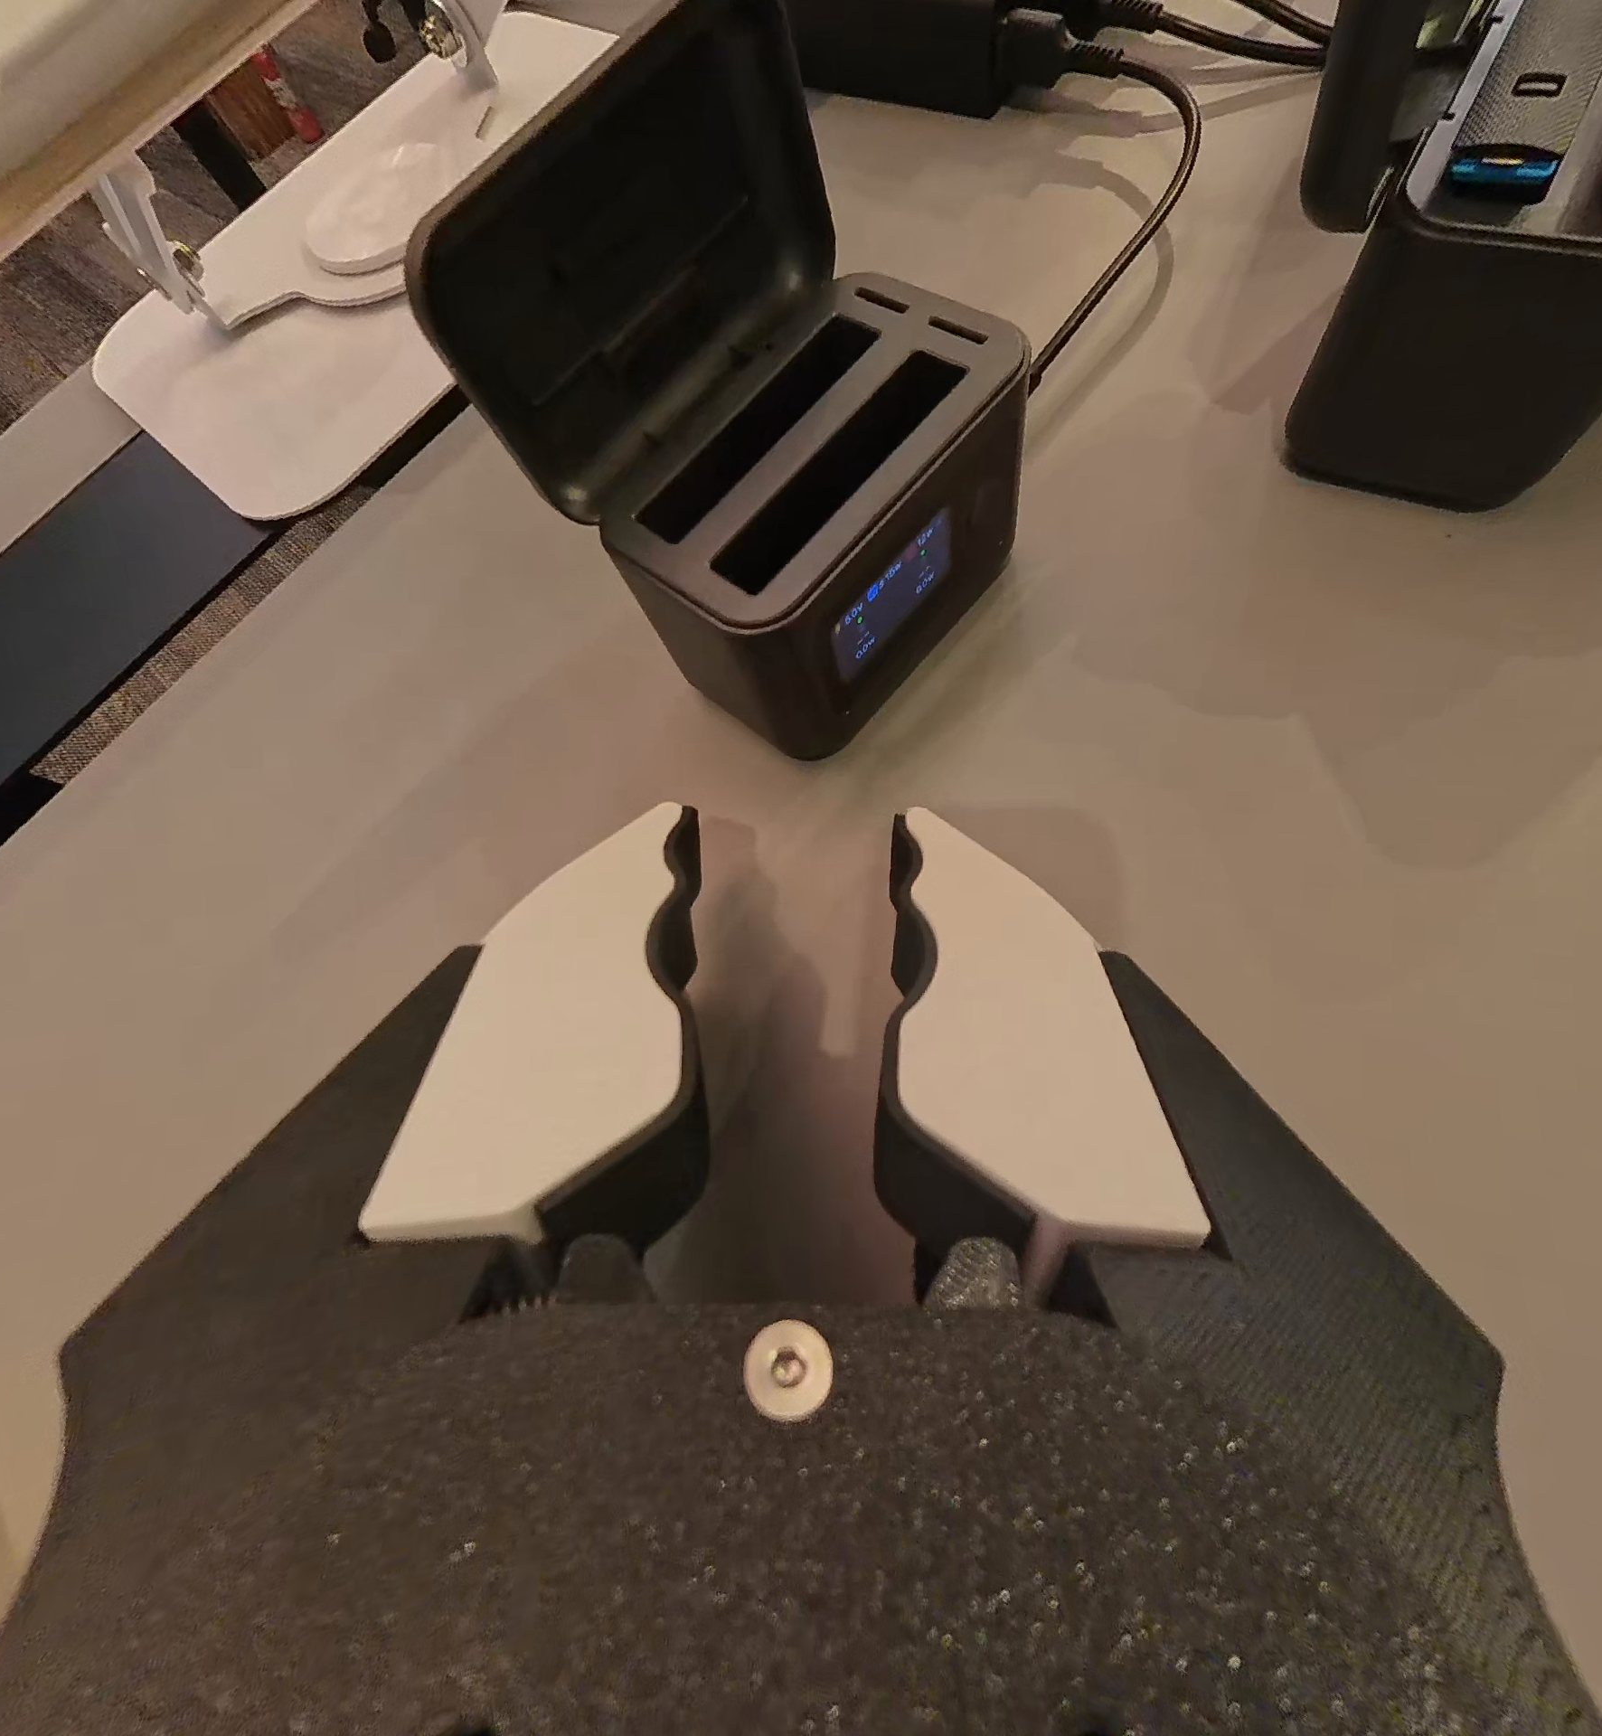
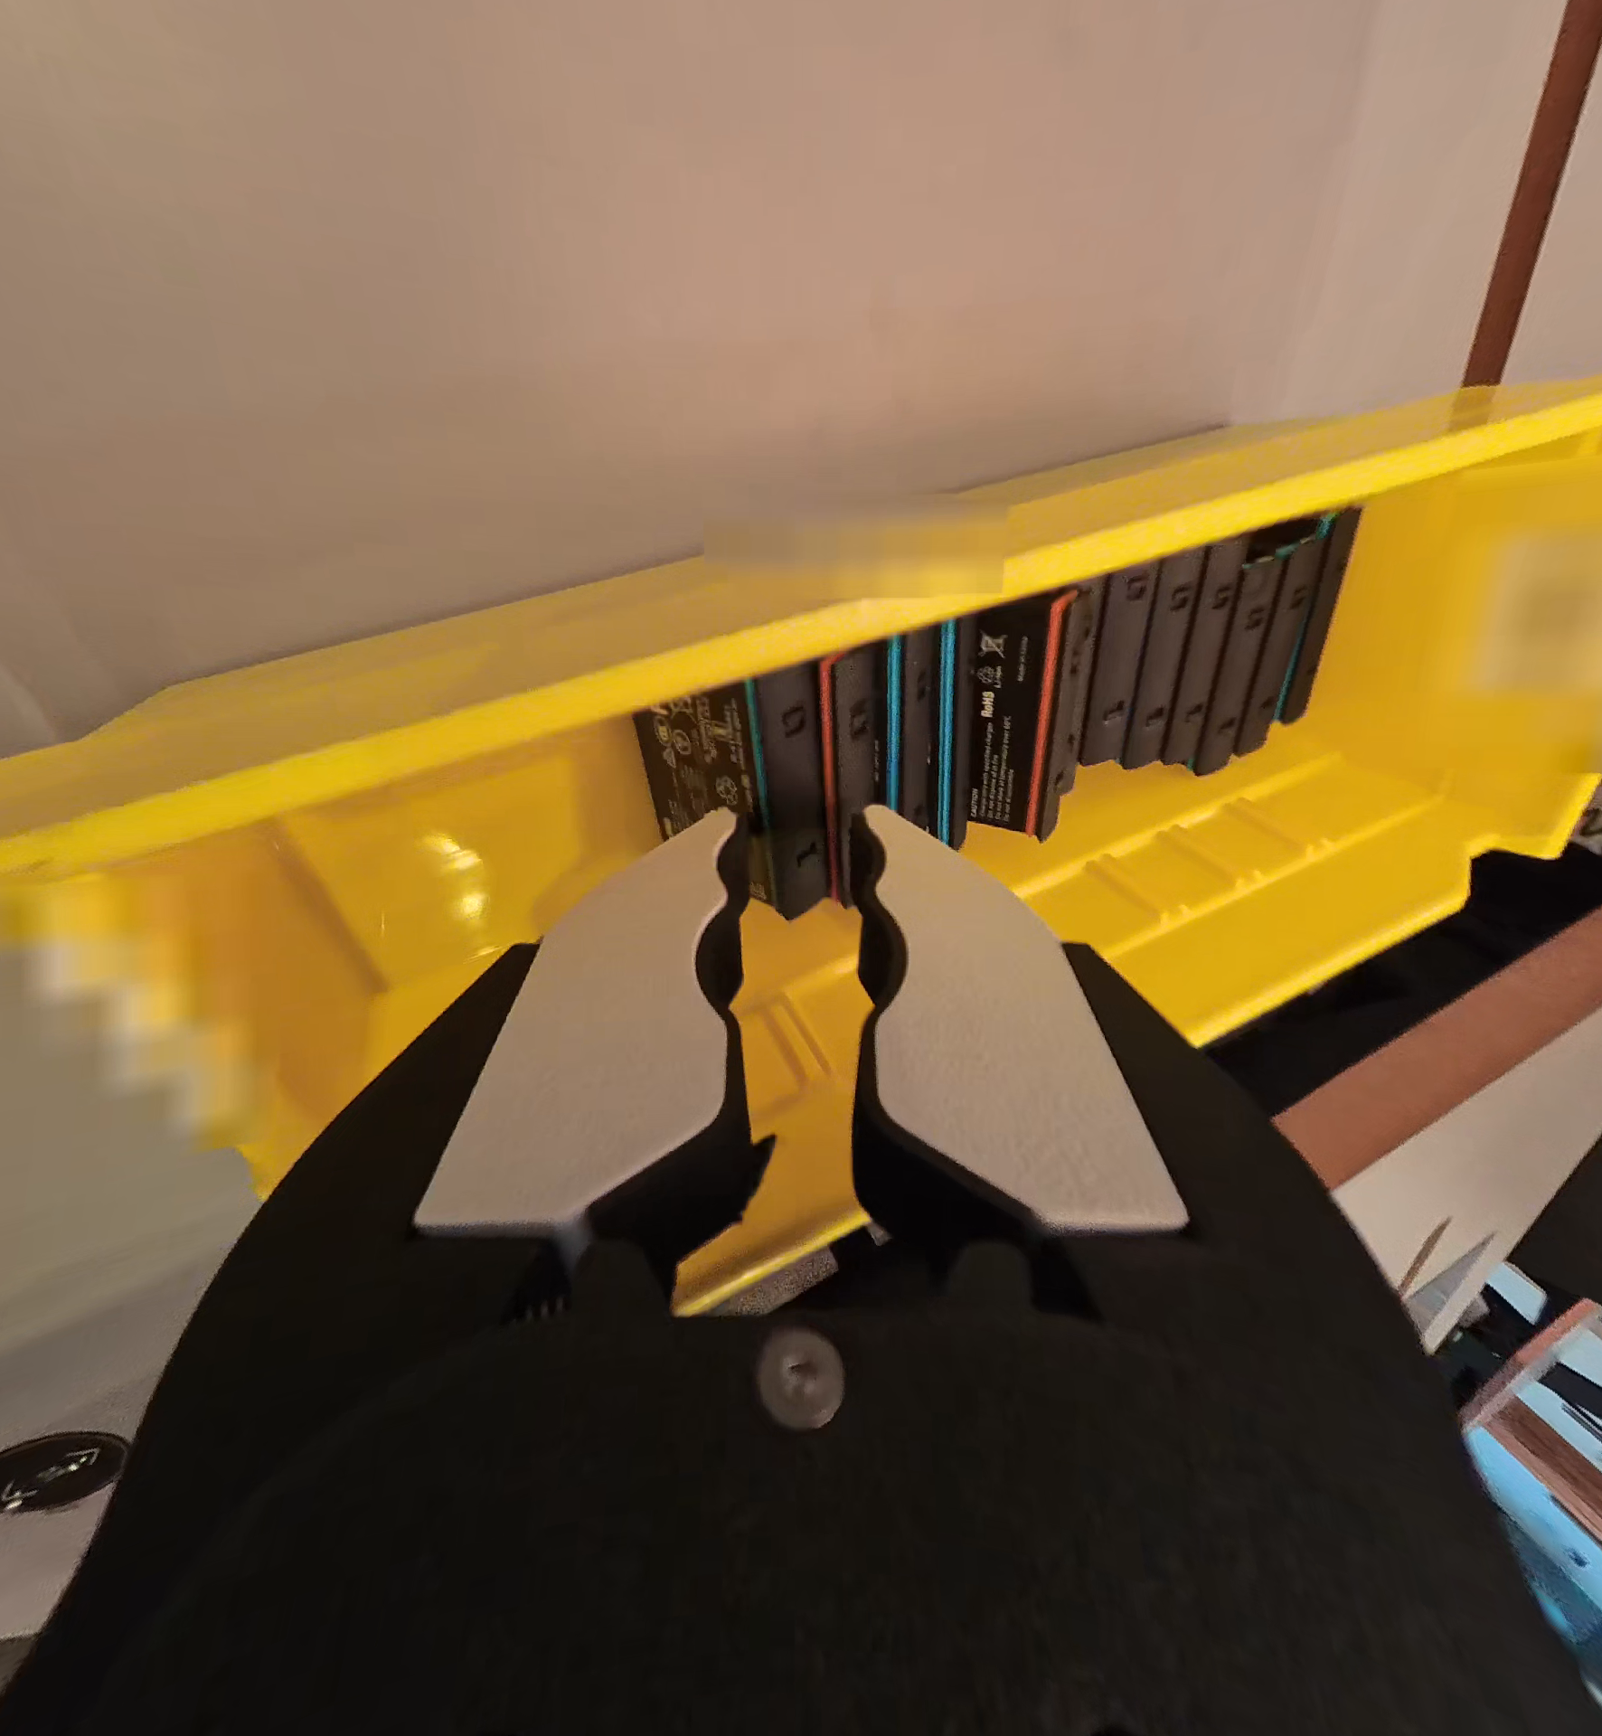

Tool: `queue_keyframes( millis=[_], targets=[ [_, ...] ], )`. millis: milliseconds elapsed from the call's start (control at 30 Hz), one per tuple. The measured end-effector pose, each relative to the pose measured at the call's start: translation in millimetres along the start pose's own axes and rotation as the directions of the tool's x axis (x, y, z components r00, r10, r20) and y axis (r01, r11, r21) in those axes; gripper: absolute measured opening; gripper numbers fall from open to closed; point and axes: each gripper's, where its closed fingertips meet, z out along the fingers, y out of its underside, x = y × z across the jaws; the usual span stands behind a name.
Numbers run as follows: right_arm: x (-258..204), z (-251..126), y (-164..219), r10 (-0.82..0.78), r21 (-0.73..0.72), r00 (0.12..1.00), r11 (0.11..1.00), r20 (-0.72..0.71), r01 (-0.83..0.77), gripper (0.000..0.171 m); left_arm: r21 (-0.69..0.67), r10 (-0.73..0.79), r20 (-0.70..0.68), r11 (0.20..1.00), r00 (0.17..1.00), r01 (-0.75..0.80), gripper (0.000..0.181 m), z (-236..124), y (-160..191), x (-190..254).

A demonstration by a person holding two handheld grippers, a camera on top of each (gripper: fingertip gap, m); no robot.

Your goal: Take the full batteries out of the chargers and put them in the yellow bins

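A black charger [image 1: 760,676] stands on the grey table with its lid [image 1: 628,235] open, both slots empty and its small screen lit. My left gripper [image 1: 795,827] is open and empty, low over the table just in front of it. In the right wrist view, a yellow bin [image 2: 1154,902] holds a row of several black batteries [image 2: 1154,676] standing on edge. My right gripper [image 2: 797,831] is closed to the width of one black battery with a red stripe [image 2: 802,869], which sits between its tips at the left end of the row, nearer than the others.
A second, larger black charger [image 1: 1455,329] stands at the back right with blue-ended [image 1: 1497,174] and red-ended batteries in it. A black cable [image 1: 1145,216] runs behind the open charger. A white stand [image 1: 262,395] sits at the table's left edge. A wall rises behind the bin.
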Motion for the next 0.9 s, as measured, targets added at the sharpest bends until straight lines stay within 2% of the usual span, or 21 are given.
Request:
queue_keyframes(
  millis=[100,200,333,500,700,833,900],
  targets=[
    [9,-13,-1,0.060,0.050,0.998,0.997,-0.035,-0.058,0.020,0.001,-0.004,0.000,1.000,1.000,0.004,0.038,0,0,0],
    [30,-44,-14,0.178,0.176,0.977,0.972,-0.115,-0.156,0.021,-0.002,-0.003,0.001,1.000,1.000,0.003,0.038,0,0,0],
    [31,-85,-64,0.296,0.374,0.945,0.899,-0.137,-0.227,0.036,0.005,0.002,0.018,1.000,1.000,-0.002,0.038,-2,0,-3],
    [-6,-107,-140,0.326,0.549,0.942,0.803,-0.079,-0.232,0.053,0.012,-0.002,0.023,1.000,1.000,0.002,0.037,-6,-1,-5],
    [-65,-82,-221,0.352,0.654,0.923,0.663,0.156,-0.363,0.080,0.042,0.025,0.012,0.999,1.000,-0.026,0.037,-11,-9,0],
    [-90,-49,-273,0.377,0.658,0.876,0.583,0.300,-0.477,0.098,0.056,0.050,-0.011,0.997,0.999,-0.049,0.036,-11,-15,10],
    [-95,-32,-296,0.390,0.643,0.859,0.573,0.332,-0.509,0.105,0.058,0.065,-0.021,0.996,0.998,-0.063,0.036,-10,-16,15]
  ],
)
